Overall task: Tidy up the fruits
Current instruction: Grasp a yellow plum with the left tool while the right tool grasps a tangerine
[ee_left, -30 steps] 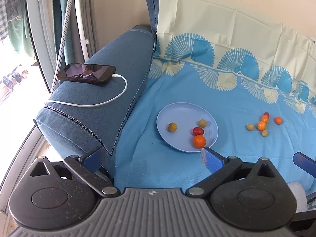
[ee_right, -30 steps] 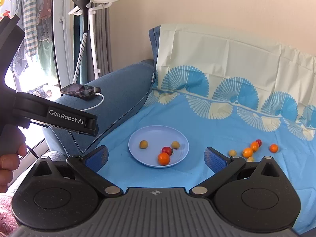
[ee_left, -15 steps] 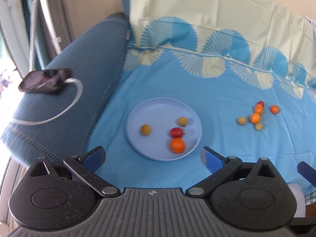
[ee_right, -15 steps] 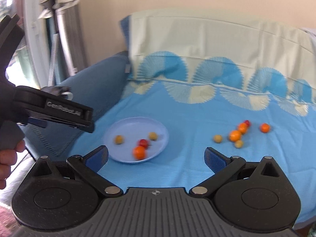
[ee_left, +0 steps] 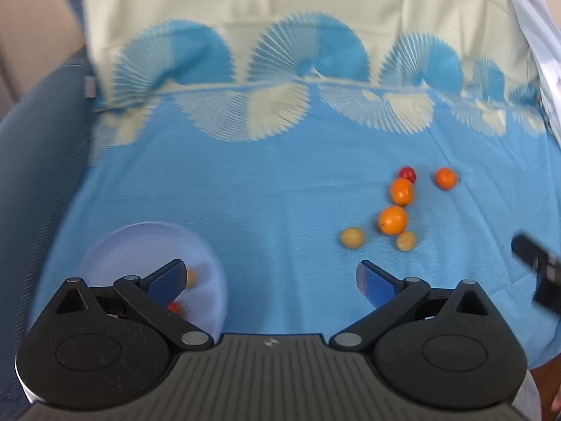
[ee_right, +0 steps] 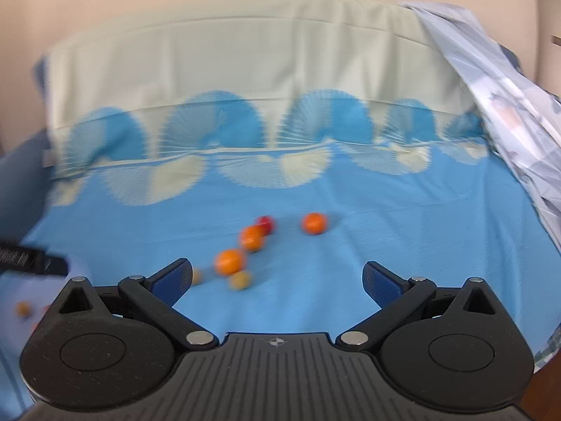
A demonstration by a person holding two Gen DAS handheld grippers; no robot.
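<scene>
Several small fruits lie loose on the blue sheet: three orange ones (ee_left: 392, 220), a red one (ee_left: 407, 174) and two yellow ones (ee_left: 351, 238). The same cluster (ee_right: 229, 261) shows blurred in the right wrist view. A light blue plate (ee_left: 140, 245) at lower left holds a yellow and a red fruit, partly hidden behind my left finger. My left gripper (ee_left: 271, 279) is open and empty, above the sheet between plate and cluster. My right gripper (ee_right: 277, 277) is open and empty, just right of the cluster.
The sheet (ee_left: 263, 182) covers a sofa seat and backrest with a fan pattern. A dark blue armrest (ee_left: 31, 147) rises at the left. A patterned cloth (ee_right: 508, 112) hangs at the right. The other gripper's black body (ee_left: 540, 270) shows at the right edge.
Both grippers have swung right and moved closer to the sheet. The plate has slid to the lower left of both views, and the loose cluster now sits nearer. Phone and armrest top left view.
</scene>
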